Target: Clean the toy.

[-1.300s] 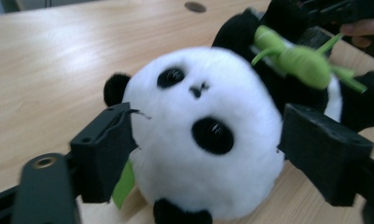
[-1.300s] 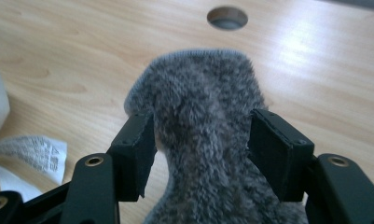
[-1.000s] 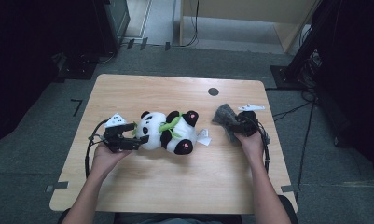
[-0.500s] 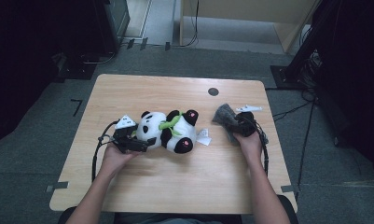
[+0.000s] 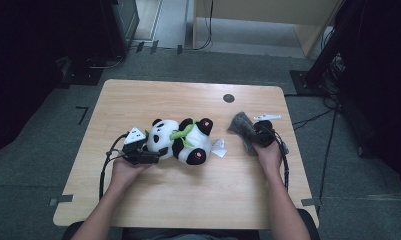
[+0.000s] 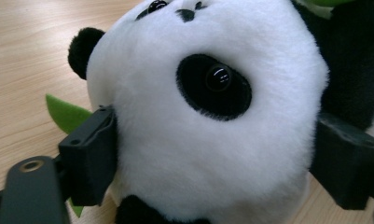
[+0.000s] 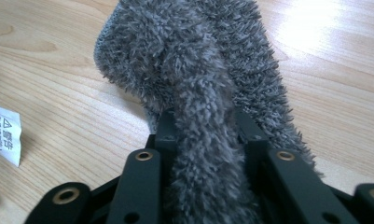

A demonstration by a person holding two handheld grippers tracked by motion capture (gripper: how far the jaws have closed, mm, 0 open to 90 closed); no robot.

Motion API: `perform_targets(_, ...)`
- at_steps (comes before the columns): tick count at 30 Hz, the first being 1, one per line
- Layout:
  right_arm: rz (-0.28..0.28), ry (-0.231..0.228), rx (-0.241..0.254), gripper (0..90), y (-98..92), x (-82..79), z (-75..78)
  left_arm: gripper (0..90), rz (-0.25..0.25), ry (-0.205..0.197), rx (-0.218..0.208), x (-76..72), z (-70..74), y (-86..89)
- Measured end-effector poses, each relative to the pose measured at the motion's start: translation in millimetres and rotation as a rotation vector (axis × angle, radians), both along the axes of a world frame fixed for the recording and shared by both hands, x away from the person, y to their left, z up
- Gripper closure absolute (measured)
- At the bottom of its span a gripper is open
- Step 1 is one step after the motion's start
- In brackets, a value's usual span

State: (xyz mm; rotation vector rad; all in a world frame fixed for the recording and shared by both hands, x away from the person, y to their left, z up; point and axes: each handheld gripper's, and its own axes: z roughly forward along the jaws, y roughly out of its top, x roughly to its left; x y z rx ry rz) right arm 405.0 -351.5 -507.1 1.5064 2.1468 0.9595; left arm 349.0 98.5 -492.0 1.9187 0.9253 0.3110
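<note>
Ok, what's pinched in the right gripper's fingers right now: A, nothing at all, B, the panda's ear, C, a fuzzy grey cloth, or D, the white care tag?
C: in the right gripper view the right gripper has its fingers pressed against a fold of the fuzzy grey cloth.

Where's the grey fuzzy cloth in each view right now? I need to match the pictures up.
High view: the grey fuzzy cloth lies right of centre on the table, at the right gripper.
Left gripper view: not in it; the toy panda's head sits between the jaws.
Right gripper view: the cloth rises up the centre, pinched between the jaws.
Shared landmark: the white label by the panda, at the left edge of the right gripper view.
</note>
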Motion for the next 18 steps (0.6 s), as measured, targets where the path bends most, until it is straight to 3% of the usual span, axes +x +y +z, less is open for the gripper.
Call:
perform_targets(6,-0.002,0.006,0.041,73.9,-3.1,-1.4,6.4,28.6,0.031,-0.005,0.031,-7.0,3.4,-2.7)
perform_targets(9,0.007,0.005,0.090,74.0,-3.0,-7.1,18.7,33.4,0.049,0.005,0.034,-8.7,5.7,-4.7)
perform_targets(18,0.069,-0.045,0.067,73.9,19.2,-16.1,45.3,34.3,0.081,0.042,0.018,-14.0,9.4,-6.9)
